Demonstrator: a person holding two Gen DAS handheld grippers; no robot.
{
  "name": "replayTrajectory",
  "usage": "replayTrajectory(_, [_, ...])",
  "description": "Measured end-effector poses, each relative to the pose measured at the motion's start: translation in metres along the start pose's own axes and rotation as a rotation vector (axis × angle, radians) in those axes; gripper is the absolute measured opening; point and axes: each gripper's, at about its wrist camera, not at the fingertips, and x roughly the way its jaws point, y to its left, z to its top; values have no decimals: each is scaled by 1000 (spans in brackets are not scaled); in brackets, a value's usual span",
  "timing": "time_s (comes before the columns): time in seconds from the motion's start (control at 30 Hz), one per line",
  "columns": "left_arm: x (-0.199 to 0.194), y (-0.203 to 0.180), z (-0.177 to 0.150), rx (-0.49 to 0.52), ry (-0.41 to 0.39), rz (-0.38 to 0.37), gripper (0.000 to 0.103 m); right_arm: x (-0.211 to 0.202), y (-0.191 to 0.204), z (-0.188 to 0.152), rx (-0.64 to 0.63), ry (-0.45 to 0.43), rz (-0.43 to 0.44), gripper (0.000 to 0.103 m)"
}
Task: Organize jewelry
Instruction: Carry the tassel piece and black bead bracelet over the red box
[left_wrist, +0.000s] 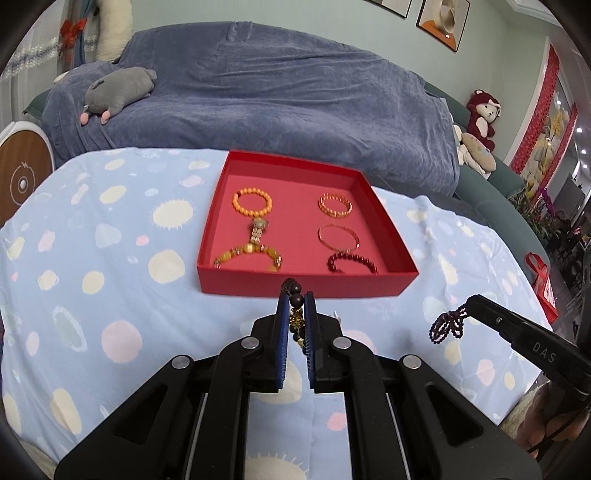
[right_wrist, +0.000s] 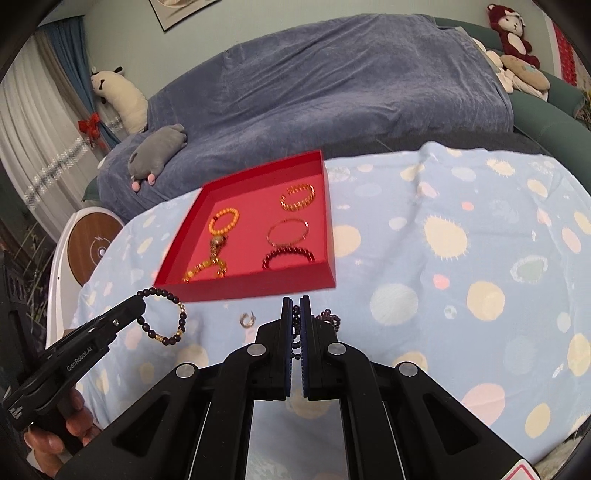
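While the left gripper (left_wrist: 296, 295) pinches a dark wooden bead bracelet (right_wrist: 162, 315) with gold spacers between its nearly closed blue pads, the loop hangs off the tip clear of the cloth, as the right wrist view shows. The right gripper (right_wrist: 295, 301) is clamped just as narrowly on a string of tiny dark purple beads (left_wrist: 448, 325), whose loops dangle from its tip and spill to the right of the jaws.

Just ahead of both sets of jaws sits a shallow red tray (left_wrist: 306, 284) on the table. Inside it lie an orange bead bracelet (left_wrist: 252, 202) at the far left, a gold link bracelet (left_wrist: 335, 205) at the far right, a thin gold bangle (left_wrist: 338, 237) nearer, a dark red bead bracelet (left_wrist: 352, 263) against the near wall, and a yellow amber bracelet (left_wrist: 247, 256) with a gold tassel pendant (left_wrist: 258, 230) at the near left. A small silver ring (right_wrist: 247, 319) lies on the cloth just left of the right gripper's jaws, short of the tray.

Everything rests on a pale blue tablecloth (right_wrist: 443, 295) printed with cream, pink and grey spots. Beyond the tray stretches a sofa under a blue-grey throw (left_wrist: 295, 92), with a grey plush animal (left_wrist: 122, 90) lying on its left end and a red monkey plush (left_wrist: 482, 118) at the far right. Framed pictures hang on the pale green wall, and a round wood-topped device (left_wrist: 22, 181) stands off the table's left edge.
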Motion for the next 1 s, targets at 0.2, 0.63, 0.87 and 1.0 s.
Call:
replayTrajectory(0.2, [4, -4, 26, 15, -26, -2, 8, 1, 13, 32, -32, -46, 30, 3])
replayTrajectory(0.63, [46, -7, 73, 23, -27, 2, 8, 48, 40, 80, -67, -50, 79, 3])
replayTrajectory(0.87, [81, -4, 87, 10, 11, 15, 8, 87, 52, 89, -91, -12, 91, 4])
replayTrajectory(1.0, [99, 1, 87, 3, 39, 23, 8, 106, 56, 91, -108, 8, 86, 4])
